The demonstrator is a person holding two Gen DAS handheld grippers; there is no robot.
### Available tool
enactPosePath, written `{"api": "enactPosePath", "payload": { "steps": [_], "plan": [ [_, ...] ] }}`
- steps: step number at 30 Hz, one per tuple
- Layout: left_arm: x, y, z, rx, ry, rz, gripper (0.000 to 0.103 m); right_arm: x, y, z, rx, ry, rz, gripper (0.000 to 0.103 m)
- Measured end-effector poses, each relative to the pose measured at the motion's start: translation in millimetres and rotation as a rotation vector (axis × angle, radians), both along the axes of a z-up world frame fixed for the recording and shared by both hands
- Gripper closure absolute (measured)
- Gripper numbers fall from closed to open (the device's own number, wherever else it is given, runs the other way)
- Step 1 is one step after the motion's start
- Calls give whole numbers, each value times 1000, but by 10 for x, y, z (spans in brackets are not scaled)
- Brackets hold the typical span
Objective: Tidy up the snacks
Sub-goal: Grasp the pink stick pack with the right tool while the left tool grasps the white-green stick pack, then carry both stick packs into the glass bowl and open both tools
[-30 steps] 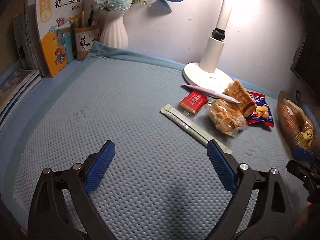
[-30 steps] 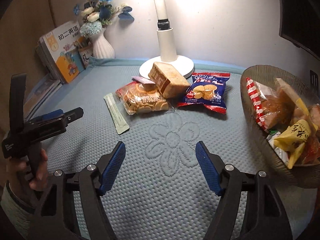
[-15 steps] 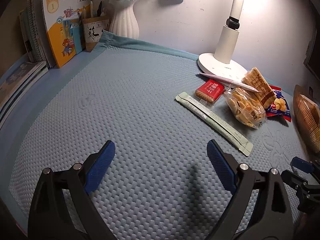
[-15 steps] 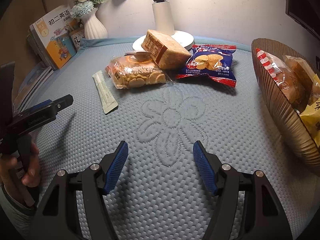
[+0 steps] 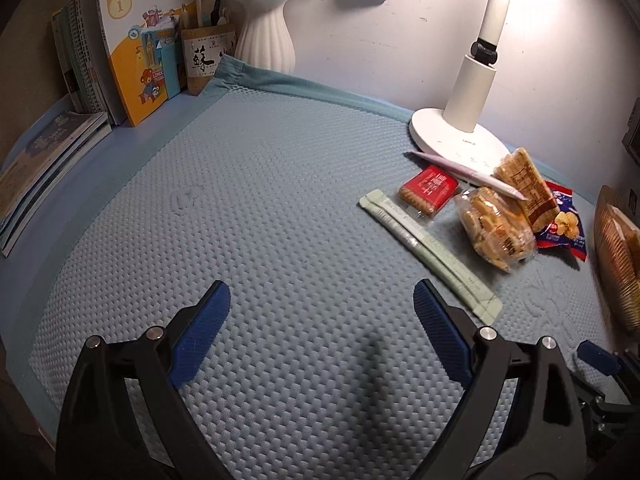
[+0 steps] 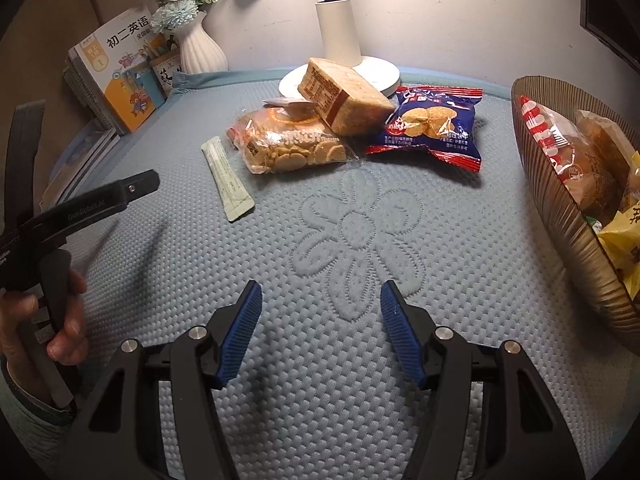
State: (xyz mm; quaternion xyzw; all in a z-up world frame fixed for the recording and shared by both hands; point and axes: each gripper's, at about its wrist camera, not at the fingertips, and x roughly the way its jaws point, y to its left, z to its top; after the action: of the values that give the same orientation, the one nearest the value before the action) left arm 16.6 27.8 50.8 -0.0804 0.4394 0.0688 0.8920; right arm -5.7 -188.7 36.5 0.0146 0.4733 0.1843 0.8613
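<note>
Dim room, desk lamp (image 5: 476,92) glare on wall, fisheye-curved dark corners

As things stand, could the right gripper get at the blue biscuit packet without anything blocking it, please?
Probably yes. The right gripper is open and empty, and only bare mat lies between it and the blue biscuit packet. The wrapped cake sits beside the packet's left edge.

A quilted light-blue fabric mat (image 5: 280,208) covers the desk, with a stitched flower motif (image 6: 356,236) near its middle; a white desk lamp with a round base (image 5: 460,136) stands at the mat's far edge; a white ribbed ceramic vase of blue and white artificial flowers (image 5: 266,40) stands at the far left corner; beside it, a wooden pen holder (image 5: 204,60); upright textbooks (image 5: 136,40) line the left edge, with flat-stacked books (image 5: 44,172) nearer.
</note>
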Motion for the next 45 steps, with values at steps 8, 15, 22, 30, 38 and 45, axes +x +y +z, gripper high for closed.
{"api": "enactPosePath", "payload": {
  "steps": [8, 15, 22, 30, 38, 45],
  "plan": [
    [597, -359, 14, -164, 81, -10, 24, 384, -105, 667, 15, -66, 10, 51],
    [752, -437, -248, -118, 109, 11, 39, 1197, 169, 817, 108, 18, 92, 56],
    [719, -338, -300, -69, 112, -69, 64, 1876, 883, 567, 69, 189, 208, 65],
    [651, -31, -263, -136, 167, -223, 80, 2114, 1271, 224, -179, 219, 201, 67],
    [589, -399, -309, -1, 138, -260, 72, 2123, 1395, 100, -375, 204, 225, 65],
    [485, -405, -272, 16, 97, -253, 85, 2025, 1448, 37, -445, 199, 273, 88]
  ]
}}
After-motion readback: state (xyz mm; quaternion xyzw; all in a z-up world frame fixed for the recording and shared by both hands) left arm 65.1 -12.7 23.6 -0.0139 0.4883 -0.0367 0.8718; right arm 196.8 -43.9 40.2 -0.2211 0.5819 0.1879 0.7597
